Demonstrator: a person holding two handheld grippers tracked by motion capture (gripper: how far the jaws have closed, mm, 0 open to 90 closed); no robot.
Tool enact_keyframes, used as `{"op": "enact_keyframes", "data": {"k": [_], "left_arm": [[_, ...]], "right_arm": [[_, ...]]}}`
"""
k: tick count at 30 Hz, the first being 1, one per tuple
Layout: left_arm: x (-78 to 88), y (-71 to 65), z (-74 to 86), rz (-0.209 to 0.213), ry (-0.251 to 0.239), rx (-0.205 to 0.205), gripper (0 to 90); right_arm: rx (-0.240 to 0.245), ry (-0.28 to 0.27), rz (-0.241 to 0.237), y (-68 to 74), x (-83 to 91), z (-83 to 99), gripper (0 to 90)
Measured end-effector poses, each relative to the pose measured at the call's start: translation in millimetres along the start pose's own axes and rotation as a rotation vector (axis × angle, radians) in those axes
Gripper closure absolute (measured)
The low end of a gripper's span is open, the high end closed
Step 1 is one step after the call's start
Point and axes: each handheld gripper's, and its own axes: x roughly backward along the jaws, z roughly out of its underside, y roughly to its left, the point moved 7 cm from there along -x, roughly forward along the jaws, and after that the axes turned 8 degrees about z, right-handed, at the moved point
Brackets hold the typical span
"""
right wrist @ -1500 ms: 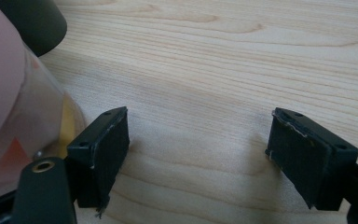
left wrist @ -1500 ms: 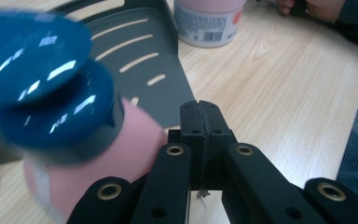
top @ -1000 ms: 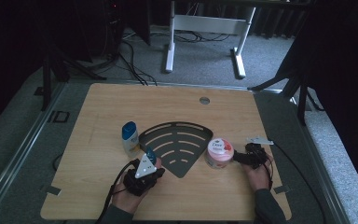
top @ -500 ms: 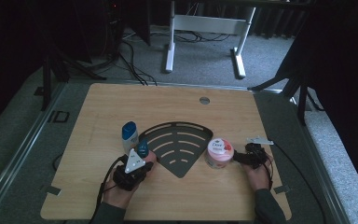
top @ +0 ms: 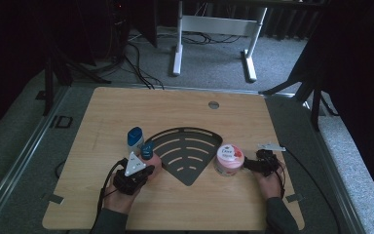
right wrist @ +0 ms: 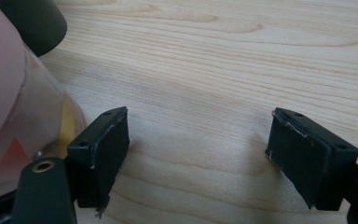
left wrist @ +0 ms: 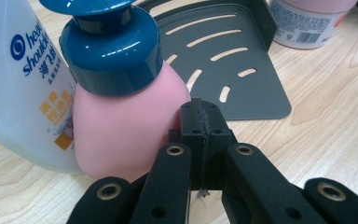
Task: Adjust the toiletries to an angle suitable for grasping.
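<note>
Pink pump bottle [left wrist: 121, 130] beside white shampoo bottle [left wrist: 21, 88].

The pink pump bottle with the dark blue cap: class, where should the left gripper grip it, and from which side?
Probably the narrow dark blue cap, approached from the near side facing the left gripper. The pink pump bottle has a broad rounded body, and the white shampoo bottle stands tight against one flank. The shut jaws must open first.

A glossy plastic pink bottle [left wrist: 126, 126] with a shiny teal cap [left wrist: 112, 46] stands on the matt, grained wooden table [left wrist: 335, 126].
</note>
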Motion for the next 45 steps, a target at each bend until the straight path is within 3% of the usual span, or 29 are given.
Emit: {"op": "enact_keyframes", "data": {"k": [6, 7, 8, 14, 19, 20, 23, 26, 28, 31, 32, 38, 42, 45], "left_arm": [[-1.0, 0.4, 1.9, -0.002, 0.01, -0.005, 90.0], [-1.4, -4.0, 6.7, 0.034, 0.021, -0.038, 90.0], [-2.1, -5.1, 14.8, 0.037, 0.052, -0.053, 89.6], [-1.6, 7.0, 38.7, 0.071, 0.086, -0.029, 85.3], [1.7, 17.4, 45.5, 0.092, 0.081, -0.012, 83.0], [2.9, 20.3, 47.9, 0.107, 0.082, -0.009, 82.4], [2.2, 22.0, 50.2, 0.113, 0.083, -0.007, 81.6], [0.9, 20.9, 51.0, 0.119, 0.085, -0.006, 81.6], [-1.0, 19.4, 51.6, 0.122, 0.091, -0.016, 81.3], [-2.0, 18.6, 51.9, 0.122, 0.094, -0.02, 81.2], [-2.1, 18.7, 52.3, 0.123, 0.098, -0.021, 80.8], [-3.1, 21.0, 54.3, 0.118, 0.096, -0.012, 80.6], [-4.4, 23.0, 55.6, 0.115, 0.101, -0.007, 80.6], [-5.3, 22.5, 56.1, 0.116, 0.101, -0.007, 80.6]], "right_arm": [[0.0, 0.0, 0.0, 0.0, 0.0, 0.0, 20.1], [0.0, 0.0, 0.0, 0.0, 0.0, 0.0, 20.2], [0.003, 0.0, -0.004, -0.1, 0.1, 0.2, 20.2], [0.018, 0.016, -0.015, -0.9, -0.1, -1.2, 21.4], [0.035, 0.037, -0.029, -1.1, 0.0, -2.7, 24.1], [0.063, 0.049, -0.051, 0.4, 1.9, -4.1, 31.4], [0.087, 0.064, -0.076, 1.3, 3.5, -5.8, 41.0], [0.104, 0.084, -0.087, 0.0, 4.2, -7.0, 44.7], [0.124, 0.132, -0.113, -1.1, 6.8, -9.0, 51.1], [0.134, 0.14, -0.115, -1.4, 7.6, -9.8, 52.8], [0.168, 0.154, -0.118, -1.7, 11.2, -13.3, 56.9], [0.229, 0.169, -0.133, 0.3, 19.9, -23.6, 70.4], [0.291, 0.173, -0.14, 6.0, 25.2, -32.6, 84.4], [0.341, 0.175, -0.154, 12.2, 28.4, -39.2, 89.8]]}}
